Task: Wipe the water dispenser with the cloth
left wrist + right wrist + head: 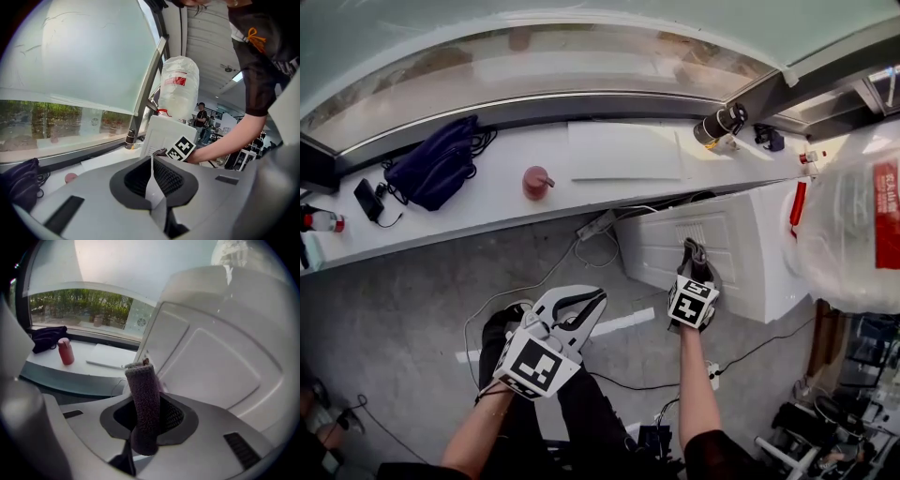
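Two tools, right gripper point(693, 257) clamped on cloth point(144, 404) against white water dispenser point(741, 246), left gripper point(151, 162) closed, empty — grey floor point(412, 281), window ledge point(502, 202).

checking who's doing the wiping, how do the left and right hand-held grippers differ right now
The left hand-held gripper is closed on nothing; the right hand-held gripper is shut on a dark cloth. The left hangs above the floor, clear of the water dispenser; the right holds the cloth at the dispenser's white side panel. Both are shut.
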{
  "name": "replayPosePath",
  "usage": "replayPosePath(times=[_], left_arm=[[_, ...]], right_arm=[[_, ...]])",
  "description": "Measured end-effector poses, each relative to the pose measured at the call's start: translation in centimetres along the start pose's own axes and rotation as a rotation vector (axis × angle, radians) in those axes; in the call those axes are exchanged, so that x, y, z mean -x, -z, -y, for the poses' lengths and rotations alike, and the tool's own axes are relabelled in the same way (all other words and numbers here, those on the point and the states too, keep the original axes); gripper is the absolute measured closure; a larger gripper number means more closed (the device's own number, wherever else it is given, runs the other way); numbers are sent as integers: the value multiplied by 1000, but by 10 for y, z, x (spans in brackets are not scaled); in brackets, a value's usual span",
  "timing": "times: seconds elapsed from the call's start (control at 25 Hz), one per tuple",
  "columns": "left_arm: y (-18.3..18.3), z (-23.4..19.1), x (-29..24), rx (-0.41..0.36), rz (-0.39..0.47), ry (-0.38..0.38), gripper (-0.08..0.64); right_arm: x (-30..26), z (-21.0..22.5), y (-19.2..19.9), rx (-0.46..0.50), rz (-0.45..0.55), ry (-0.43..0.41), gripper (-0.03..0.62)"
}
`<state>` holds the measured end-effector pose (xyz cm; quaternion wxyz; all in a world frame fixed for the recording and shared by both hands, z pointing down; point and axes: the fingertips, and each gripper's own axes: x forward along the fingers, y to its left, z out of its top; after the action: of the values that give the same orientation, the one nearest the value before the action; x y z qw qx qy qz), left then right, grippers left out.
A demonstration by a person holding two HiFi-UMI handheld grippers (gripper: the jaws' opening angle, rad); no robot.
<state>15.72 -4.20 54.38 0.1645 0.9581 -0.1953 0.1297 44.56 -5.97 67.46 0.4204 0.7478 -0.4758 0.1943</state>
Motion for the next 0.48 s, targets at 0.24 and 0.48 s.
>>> replayPosePath(times=[0.24,0.48], left_arm=[[20,-17,-7,44,-7,-59,531],[42,-31,-11,65,-17,-99,531]], right_arm=[[-51,-35,43,103,-115,-20,489],[-93,-60,83,76,-223,-17,488]])
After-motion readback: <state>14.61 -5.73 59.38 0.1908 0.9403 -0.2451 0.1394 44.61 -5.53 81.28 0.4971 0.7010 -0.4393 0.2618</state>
